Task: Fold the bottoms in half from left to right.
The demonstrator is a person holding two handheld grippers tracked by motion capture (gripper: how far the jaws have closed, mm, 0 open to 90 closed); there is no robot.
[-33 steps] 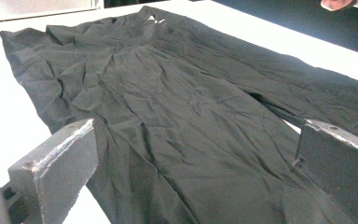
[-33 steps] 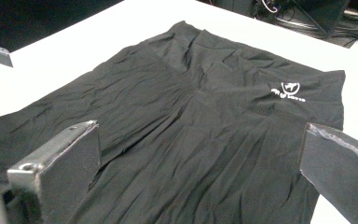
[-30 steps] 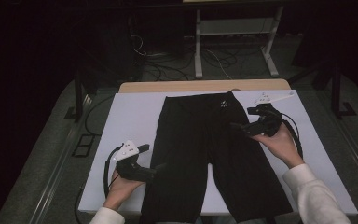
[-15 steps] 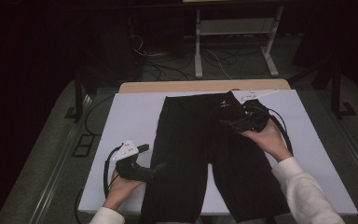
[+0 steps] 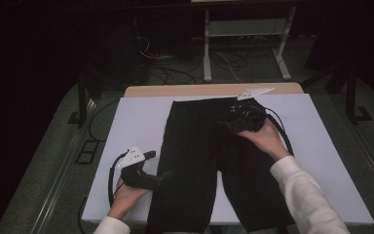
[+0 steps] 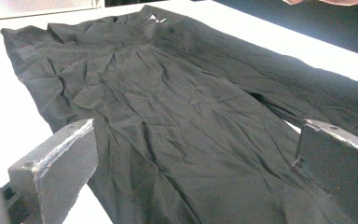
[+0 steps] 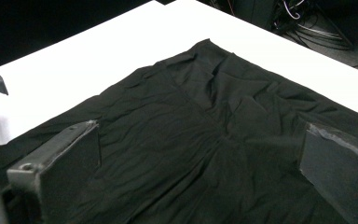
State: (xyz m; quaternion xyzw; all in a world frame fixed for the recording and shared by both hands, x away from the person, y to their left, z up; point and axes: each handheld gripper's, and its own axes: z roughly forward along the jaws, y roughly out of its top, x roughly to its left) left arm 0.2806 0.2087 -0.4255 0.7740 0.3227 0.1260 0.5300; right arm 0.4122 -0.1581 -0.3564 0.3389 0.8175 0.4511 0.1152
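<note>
- Black trousers (image 5: 209, 161) spread flat on the white counter (image 5: 126, 122), waistband at the far edge, legs running toward the near edge.
- Left gripper (image 5: 163, 178) at the outer edge of the left leg, jaws wide apart, gripping nothing; cloth between and below them in the left gripper view (image 6: 168, 140).
- Right gripper (image 5: 224, 124) low over the upper right leg, near the crotch, jaws likewise spread wide and empty (image 7: 196, 140).
- Risk on closing here: pinching just the top layer, leaving the under layer behind and dragging the leg askew.
- Wrinkled fabric, so likely to bunch if pulled from one side alone.
- Uneven lift between hands, and off comes the fold line, crooked.
- Trailing cable (image 5: 111, 178) near the left hand, liable to snag the hem.
</note>
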